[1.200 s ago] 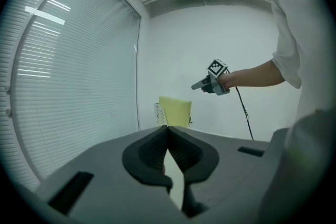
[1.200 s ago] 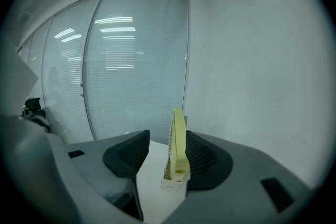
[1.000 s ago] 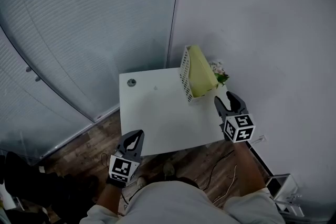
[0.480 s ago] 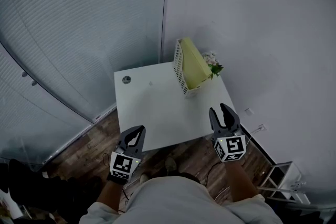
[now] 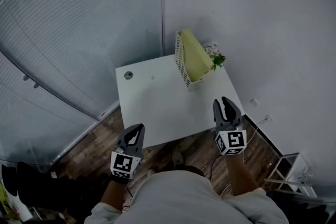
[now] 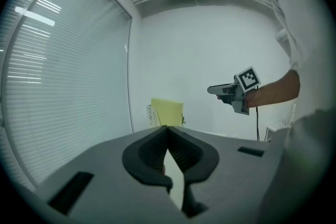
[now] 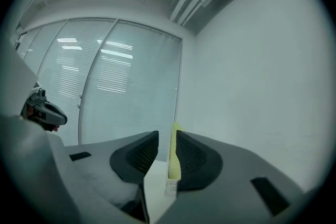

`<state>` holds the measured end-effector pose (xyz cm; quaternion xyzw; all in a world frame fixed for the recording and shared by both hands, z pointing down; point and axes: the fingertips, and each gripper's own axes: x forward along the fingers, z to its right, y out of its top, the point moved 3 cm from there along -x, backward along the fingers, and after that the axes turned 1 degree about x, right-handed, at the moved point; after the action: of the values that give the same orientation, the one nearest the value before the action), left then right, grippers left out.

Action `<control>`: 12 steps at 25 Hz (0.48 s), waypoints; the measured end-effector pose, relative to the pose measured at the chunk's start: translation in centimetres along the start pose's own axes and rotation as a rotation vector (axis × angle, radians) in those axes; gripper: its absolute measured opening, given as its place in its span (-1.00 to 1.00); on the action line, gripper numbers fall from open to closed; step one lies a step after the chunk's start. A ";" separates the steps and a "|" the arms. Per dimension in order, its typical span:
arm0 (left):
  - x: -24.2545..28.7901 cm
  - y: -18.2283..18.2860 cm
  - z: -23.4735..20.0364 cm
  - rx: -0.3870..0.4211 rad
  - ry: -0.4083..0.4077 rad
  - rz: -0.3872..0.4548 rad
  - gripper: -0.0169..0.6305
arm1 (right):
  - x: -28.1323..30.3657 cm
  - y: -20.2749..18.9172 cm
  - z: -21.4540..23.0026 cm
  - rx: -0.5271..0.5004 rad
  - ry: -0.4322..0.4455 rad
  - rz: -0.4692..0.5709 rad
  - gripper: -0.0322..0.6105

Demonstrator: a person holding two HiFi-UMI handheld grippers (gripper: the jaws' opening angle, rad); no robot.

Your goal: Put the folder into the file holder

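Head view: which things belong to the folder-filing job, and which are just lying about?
Job: yellow folder, already standing in the white file holder.
Lying about: small flowering plant beside the holder; round grey disc near the far left corner of the white table.

White square table [image 5: 163, 107] on wood-plank floor [image 5: 89, 139], set into a room corner.
Far right corner of the top: white perforated file holder [image 5: 181, 66], upright, with a yellow folder [image 5: 195, 57] standing in it. Small flowering plant [image 5: 215, 58] just beside the holder, on the wall side. Far left corner: small round dark fitting [image 5: 128, 75]; a faint speck [image 5: 153, 77] near it.
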<state>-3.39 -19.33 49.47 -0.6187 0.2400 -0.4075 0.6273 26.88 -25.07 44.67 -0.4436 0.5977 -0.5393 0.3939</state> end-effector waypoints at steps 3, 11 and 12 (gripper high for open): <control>0.3 0.0 -0.1 0.002 0.002 -0.003 -0.92 | -0.4 -0.1 -0.2 0.005 -0.021 0.012 -0.61; 2.0 0.3 0.4 0.000 -0.017 0.001 -0.92 | -1.7 -1.0 -0.8 -0.018 -0.038 -0.003 -0.86; 2.1 0.3 0.5 0.002 -0.022 0.002 -0.92 | -1.9 -1.1 -0.8 -0.017 -0.039 -0.006 -0.86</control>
<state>-1.72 -20.77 49.62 -0.6222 0.2332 -0.4006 0.6309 26.79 -23.10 45.83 -0.4590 0.5930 -0.5268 0.4001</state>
